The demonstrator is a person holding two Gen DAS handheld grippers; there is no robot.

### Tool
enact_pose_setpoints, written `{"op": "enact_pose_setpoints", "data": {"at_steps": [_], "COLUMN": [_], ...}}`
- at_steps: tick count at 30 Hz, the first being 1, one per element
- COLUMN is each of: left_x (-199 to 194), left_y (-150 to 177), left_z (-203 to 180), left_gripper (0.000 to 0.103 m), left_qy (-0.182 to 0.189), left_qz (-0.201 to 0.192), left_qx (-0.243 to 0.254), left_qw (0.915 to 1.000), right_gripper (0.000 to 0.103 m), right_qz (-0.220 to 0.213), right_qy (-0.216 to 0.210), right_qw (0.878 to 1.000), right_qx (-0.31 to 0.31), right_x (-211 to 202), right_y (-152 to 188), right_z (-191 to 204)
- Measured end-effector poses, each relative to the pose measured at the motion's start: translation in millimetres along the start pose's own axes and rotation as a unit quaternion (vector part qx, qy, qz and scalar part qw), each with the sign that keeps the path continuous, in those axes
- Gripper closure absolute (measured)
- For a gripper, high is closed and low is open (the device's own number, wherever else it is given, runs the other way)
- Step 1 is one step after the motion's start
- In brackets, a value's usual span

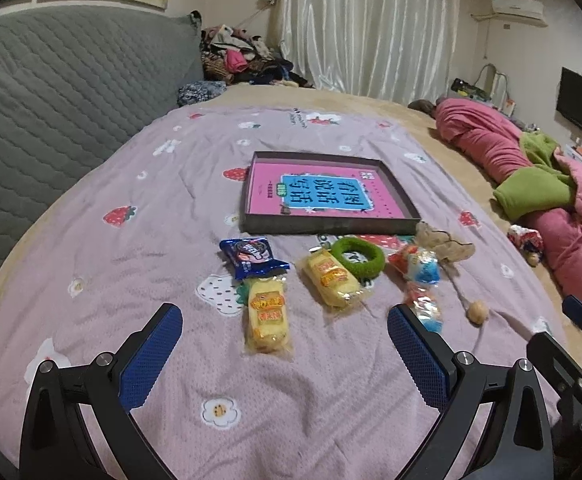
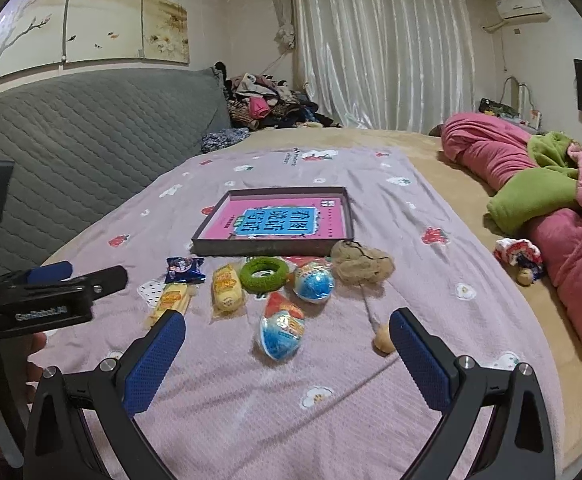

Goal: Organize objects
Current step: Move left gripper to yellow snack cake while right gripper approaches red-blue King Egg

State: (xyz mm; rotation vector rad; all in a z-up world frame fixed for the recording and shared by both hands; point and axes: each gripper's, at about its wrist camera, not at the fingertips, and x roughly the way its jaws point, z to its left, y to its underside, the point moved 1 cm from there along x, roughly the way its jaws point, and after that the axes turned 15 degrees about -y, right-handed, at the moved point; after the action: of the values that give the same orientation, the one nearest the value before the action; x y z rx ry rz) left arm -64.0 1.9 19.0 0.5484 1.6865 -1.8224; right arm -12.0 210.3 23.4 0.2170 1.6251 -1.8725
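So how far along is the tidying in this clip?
Barely started. Done: nothing visibly. The tray holds only a pink book. In hand: nothing; the left gripper and right gripper are both open and empty. Left: two yellow cakes, the blue packet, green ring, two blue-and-red snacks and the tan plush all lie on the blanket.

A soft matt cloth blanket [image 1: 139, 264] carries glossy crinkled plastic snack wrappers [image 1: 268, 316], a fuzzy green ring [image 1: 358, 258] and a matt cardboard box [image 1: 327, 226], while each hand-held gripper [image 2: 287, 328] shows knurled blue rubbery pads [image 2: 153, 364] on matt black plastic.
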Motion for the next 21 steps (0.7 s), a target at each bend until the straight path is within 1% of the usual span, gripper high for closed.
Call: {"op": "enact_pose_setpoints", "data": {"at_steps": [3,9,12,14,17,21], "left_x": [16,49,62,70,83,101], "left_y": [1,13,16,16,14,14], "left_z": [-5,-13,-12,-12,-16,-19], "left_gripper": [0.001,0.001,0.001,0.001,0.001,0.001], "left_qy": [-0.01,-0.004,-0.005,-0.012,-0.021,-0.018], "left_qz": [0.01,0.04,0.051,0.051,0.057,0.074], "left_qx": [0.005,0.023,0.023,0.024,0.033,0.031], "left_qw": [0.9999,0.9989,0.9984,0.9983,0.9976,0.9966], "right_gripper": [0.0,0.0,0.0,0.0,0.0,0.0], "right_qz": [0.009,0.031,0.045,0.052,0.064,0.078], "right_qy": [-0.005,-0.012,-0.015,-0.016,-0.014,-0.003], "right_qw": [1.0,0.999,0.999,0.998,0.997,0.997], "right_qx": [0.002,0.011,0.019,0.026,0.033,0.03], "right_x": [12,38,51,59,71,85], "right_y": [0,6,11,15,18,20], "right_z": [-1,-7,-12,-17,-22,-24]}}
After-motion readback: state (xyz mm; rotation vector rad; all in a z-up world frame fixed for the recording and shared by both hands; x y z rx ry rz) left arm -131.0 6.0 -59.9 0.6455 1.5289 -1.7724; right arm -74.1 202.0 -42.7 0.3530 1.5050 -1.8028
